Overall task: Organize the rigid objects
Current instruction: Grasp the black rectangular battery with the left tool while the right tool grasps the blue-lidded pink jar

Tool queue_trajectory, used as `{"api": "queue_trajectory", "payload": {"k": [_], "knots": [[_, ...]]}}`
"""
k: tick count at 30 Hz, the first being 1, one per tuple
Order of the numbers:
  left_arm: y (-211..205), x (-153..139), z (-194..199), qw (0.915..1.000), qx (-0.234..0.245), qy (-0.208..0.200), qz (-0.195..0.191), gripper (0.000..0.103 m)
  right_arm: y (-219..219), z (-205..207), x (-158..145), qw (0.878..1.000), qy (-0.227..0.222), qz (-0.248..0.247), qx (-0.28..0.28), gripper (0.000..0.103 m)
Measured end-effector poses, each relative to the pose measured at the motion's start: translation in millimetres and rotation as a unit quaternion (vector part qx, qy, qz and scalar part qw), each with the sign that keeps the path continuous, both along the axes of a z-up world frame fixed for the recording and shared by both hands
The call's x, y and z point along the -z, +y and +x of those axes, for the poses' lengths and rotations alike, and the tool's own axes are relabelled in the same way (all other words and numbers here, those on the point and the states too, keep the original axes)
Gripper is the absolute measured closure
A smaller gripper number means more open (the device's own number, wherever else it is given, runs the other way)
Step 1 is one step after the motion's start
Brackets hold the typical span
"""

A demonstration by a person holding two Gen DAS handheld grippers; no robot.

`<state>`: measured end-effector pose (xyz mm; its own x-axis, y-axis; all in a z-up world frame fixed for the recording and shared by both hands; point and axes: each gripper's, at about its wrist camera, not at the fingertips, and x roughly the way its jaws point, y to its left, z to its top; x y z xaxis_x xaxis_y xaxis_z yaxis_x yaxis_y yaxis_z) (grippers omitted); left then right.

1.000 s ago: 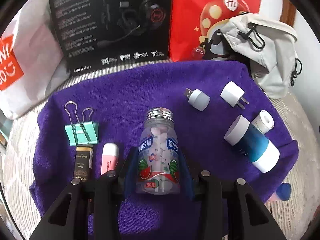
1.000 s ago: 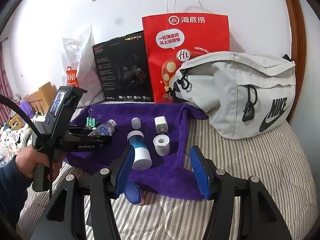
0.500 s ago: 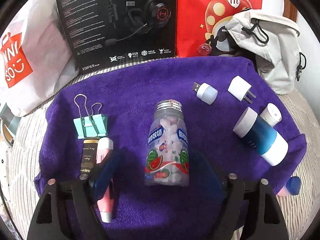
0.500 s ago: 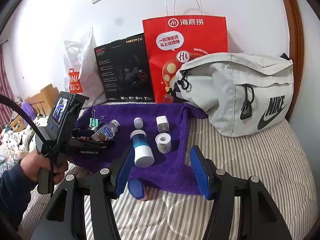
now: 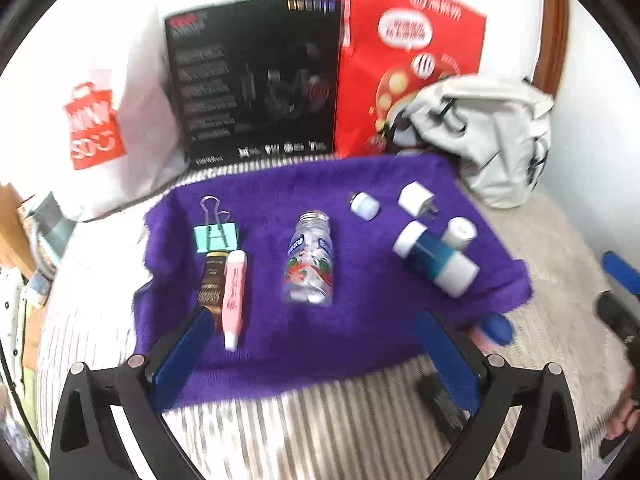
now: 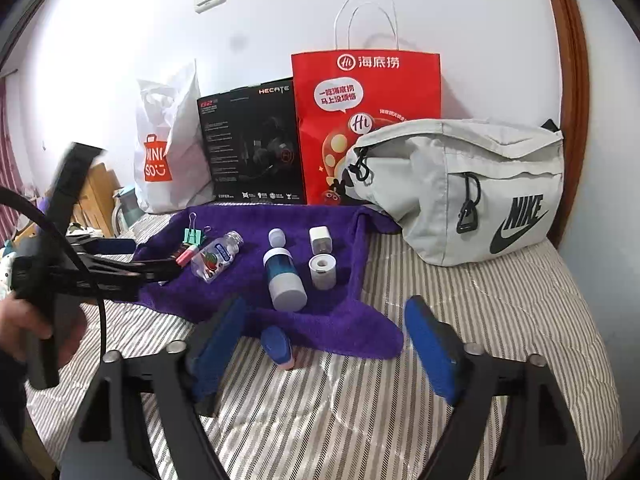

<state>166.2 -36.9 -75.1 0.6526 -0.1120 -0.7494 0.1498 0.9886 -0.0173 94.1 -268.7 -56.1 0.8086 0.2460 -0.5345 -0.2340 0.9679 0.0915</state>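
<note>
Left gripper beside candy bottle

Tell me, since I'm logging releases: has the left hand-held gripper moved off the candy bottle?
Yes. The left hand-held gripper has opened and pulled back toward the towel's near edge; the candy bottle lies free.

The left gripper hangs over the towel's near edge, jaws wide apart and empty. The candy bottle lies on the towel, between a pink tube and a blue-white cylinder.
</note>
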Motion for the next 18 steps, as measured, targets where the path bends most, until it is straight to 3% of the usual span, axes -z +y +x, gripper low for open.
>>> {"api": "queue_trajectory", "payload": {"k": [3,7,18], "knots": [[-3,-3,-26,0.9994,-0.014,-0.033,-0.004,0.000,-2,-4,5,1.000,0.008,0.004,-0.002,0.016],[-18,14,-43,0.9999,-0.014,0.000,0.003,0.000,-8,-12,12,1.000,0.025,0.001,0.005,0.013],[-67,47,-57,0.9995,-0.004,0.032,0.000,0.001,-45,-36,30,0.998,0.056,0.006,0.026,0.009]]}}
